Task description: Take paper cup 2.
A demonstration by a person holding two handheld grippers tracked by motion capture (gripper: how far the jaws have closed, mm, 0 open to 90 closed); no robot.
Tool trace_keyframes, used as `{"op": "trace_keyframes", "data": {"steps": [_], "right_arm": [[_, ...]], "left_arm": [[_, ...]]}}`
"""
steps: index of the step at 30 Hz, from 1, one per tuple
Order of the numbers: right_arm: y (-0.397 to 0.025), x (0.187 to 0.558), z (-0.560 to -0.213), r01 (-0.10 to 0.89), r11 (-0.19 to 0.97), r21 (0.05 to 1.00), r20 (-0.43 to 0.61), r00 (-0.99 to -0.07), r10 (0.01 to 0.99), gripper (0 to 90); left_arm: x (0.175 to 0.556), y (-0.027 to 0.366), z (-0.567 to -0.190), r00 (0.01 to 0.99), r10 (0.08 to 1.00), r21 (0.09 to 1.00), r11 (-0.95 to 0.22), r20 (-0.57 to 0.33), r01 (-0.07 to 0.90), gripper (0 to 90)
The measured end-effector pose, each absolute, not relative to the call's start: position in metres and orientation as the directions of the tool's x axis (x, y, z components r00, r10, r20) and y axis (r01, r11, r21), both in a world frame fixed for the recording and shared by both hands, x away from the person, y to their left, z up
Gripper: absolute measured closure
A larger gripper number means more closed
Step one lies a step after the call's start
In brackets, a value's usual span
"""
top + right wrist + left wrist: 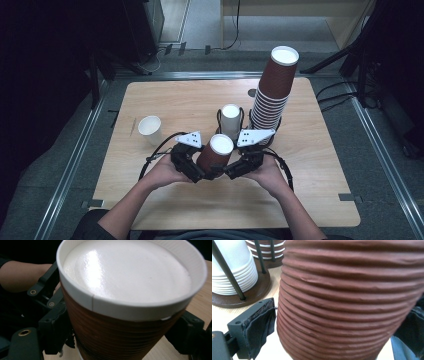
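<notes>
1. A lone white cup [150,129] stands upside down at the table's [310,200] left, well apart from the work.
2. The left gripper [192,167] has its jaws closed on the lower ribbed wall of a brown cup [215,155]; the left gripper view shows one cloth-covered pad [259,325] touching that wall.
3. The brown cup is held upside down, base up and tilted, at centre front between both hands, its long axis leaning toward the racks behind.
4. The right gripper [235,169] is also clamped on it from the opposite side; both are equally near.
5. Just behind, a short white stack [231,120] sits in a wire rack.
6. At right rises one tall brown stack [272,95], leaning.
7. Count: one loose white cup, one held brown piece (single cup or nested pair, I cannot tell), two stacks, two grippers.
</notes>
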State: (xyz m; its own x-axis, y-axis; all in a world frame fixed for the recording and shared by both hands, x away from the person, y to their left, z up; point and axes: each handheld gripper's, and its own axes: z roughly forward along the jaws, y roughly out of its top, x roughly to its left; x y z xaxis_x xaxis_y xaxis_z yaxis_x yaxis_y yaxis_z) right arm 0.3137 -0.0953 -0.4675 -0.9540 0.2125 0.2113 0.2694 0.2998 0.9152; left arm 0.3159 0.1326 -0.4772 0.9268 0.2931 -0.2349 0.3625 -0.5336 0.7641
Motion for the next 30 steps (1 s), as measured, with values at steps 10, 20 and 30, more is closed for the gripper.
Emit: {"op": "trace_keyframes", "data": {"steps": [10,20,30], "right_arm": [[-0.096,0.315,-0.468,0.282,0.299,0.912,0.22,-0.949,0.226,17.1],[-0.097,0.316,-0.466,0.316,0.311,0.896,0.251,-0.94,0.233,15.2],[-0.112,0.317,-0.46,0.313,0.328,0.891,0.239,-0.94,0.245,14.3]], "left_arm": [[0.316,0.134,-0.476,0.927,0.294,0.76,-0.539,-0.235,0.363,7.5],[0.318,0.138,-0.475,0.927,0.278,0.754,-0.544,-0.252,0.369,8.2],[0.319,0.149,-0.469,0.929,0.278,0.76,-0.54,-0.244,0.362,9.3]]}}
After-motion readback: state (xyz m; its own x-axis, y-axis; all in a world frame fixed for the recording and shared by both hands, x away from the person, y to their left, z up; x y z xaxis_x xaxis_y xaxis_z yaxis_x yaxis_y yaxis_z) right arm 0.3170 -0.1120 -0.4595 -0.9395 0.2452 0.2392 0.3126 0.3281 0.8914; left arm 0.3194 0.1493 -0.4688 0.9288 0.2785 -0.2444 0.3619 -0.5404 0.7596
